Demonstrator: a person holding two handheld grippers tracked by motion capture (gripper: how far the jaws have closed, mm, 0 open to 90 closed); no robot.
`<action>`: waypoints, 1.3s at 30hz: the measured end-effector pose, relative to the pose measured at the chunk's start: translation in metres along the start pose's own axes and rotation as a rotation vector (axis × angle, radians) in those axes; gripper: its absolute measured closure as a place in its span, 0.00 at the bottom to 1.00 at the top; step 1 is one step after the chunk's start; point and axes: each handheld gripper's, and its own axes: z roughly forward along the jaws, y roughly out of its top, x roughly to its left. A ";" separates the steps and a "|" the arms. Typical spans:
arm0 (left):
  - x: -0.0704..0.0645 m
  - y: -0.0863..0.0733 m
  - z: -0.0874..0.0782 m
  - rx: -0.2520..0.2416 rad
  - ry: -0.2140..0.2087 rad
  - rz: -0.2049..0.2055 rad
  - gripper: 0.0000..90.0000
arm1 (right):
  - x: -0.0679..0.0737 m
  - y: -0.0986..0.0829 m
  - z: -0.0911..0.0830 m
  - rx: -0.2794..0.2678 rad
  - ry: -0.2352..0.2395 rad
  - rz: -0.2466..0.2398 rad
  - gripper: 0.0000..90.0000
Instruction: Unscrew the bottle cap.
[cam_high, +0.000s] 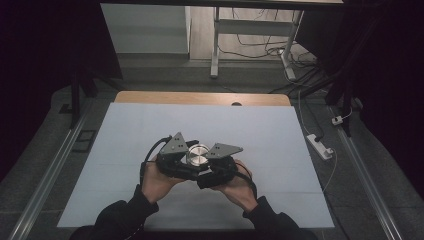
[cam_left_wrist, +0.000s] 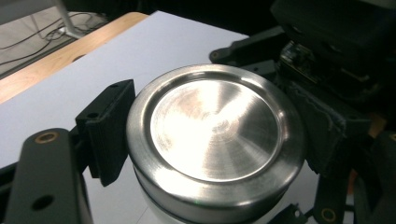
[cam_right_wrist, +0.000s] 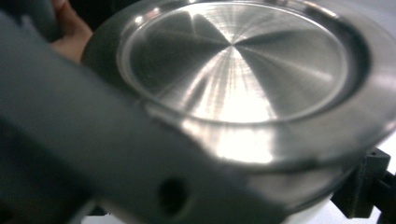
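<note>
Both grippers meet mid-desk over the white sheet: left gripper & right gripper each have jaws clamped on the steel-lidded jar, one jaw per side. Jar sits upright between them, shiny lid up, near the person's hands.

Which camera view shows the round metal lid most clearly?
The left gripper view: the metal lid appears whole and sharp between black jaws. The right gripper view crops and blurs it behind a jaw; in the high view it is small between both grippers.
</note>
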 end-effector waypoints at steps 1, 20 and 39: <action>0.000 0.000 0.000 0.000 0.000 0.000 0.22 | 0.000 0.000 0.000 0.000 -0.004 0.003 0.16; 0.043 0.001 -0.032 -0.020 -0.388 0.091 0.08 | -0.007 -0.002 -0.004 -0.006 0.171 -0.038 0.16; 0.026 -0.006 -0.011 0.051 -0.308 0.163 0.21 | 0.000 -0.001 0.000 0.008 0.188 -0.064 0.16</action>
